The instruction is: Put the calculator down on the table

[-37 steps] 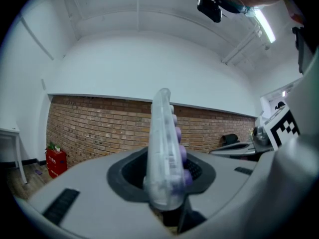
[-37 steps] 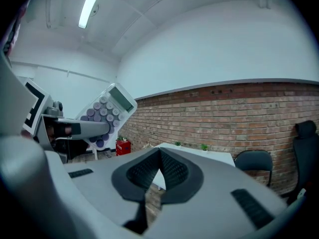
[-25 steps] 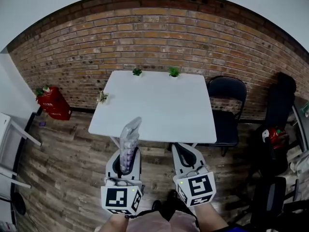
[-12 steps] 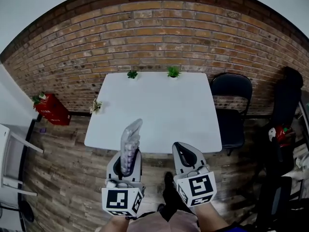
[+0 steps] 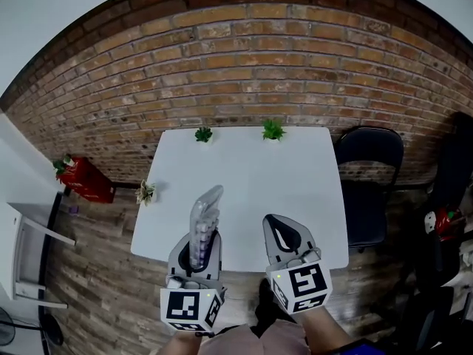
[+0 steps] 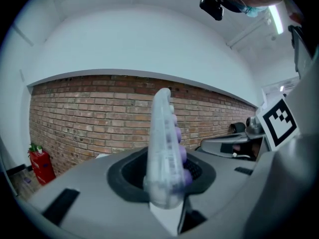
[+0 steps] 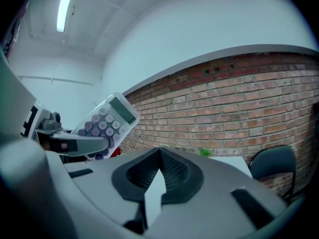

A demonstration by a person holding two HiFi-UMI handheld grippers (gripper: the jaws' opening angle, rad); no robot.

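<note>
Gripping calculator (image 5: 205, 213) edge-on in left gripper (image 5: 197, 242) jaws: keypad end pinched, display end sticking up and forward. Held in air, seen over near edge of white surface (image 5: 259, 168) in head view. Right gripper (image 5: 279, 228) alongside, jaws closed tip to tip, nothing between. Two small plants (image 5: 203, 134) at surface's far edge.

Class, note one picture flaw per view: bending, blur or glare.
Head view: the brick wall bows into an arc. Left gripper view: the calculator, close to the lens, looks soft. Right gripper view: the ceiling light glares white.
</note>
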